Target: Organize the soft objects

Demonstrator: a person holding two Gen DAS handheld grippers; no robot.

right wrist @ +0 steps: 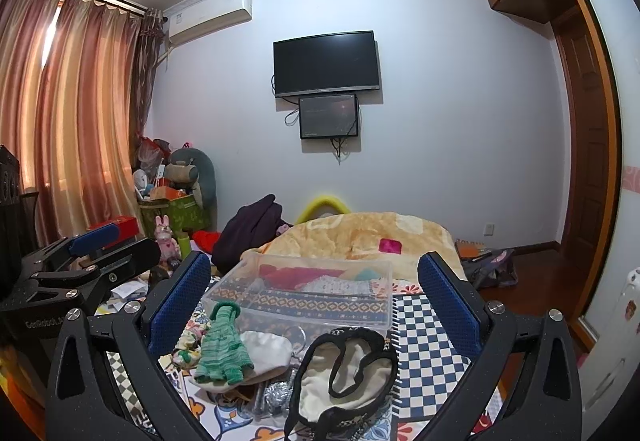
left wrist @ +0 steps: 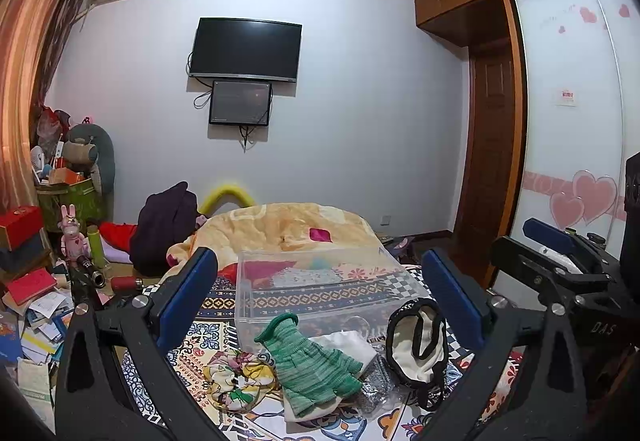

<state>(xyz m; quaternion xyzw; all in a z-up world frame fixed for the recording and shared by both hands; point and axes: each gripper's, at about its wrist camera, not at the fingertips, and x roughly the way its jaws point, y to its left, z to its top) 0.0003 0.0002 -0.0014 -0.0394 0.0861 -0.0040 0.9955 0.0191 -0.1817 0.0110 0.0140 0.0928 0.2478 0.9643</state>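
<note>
Two claws hang above the patterned bed cover (left wrist: pixel 208 333), and both of mine stand wide apart with nothing between the blue pads. My left gripper (left wrist: pixel 320 281) looks over a small heap of soft things near the cover's near edge: a green knitted glove (left wrist: pixel 312 365) lies on top of a white cloth (left wrist: pixel 348 345), with a floral scrunchie (left wrist: pixel 236 377) touching it on the left and a cream pouch with black trim (left wrist: pixel 420 345) just beside it on the right. A silvery crinkled bit (left wrist: pixel 374 387) pokes out under the glove. Behind the heap sits a clear plastic box (left wrist: pixel 320 281), open-topped, touching the glove's cuff. My right gripper (right wrist: pixel 316 297) frames the same heap, the pouch nearest. A folded orange quilt (left wrist: pixel 296 221) lies across the far end of the bed.
</note>
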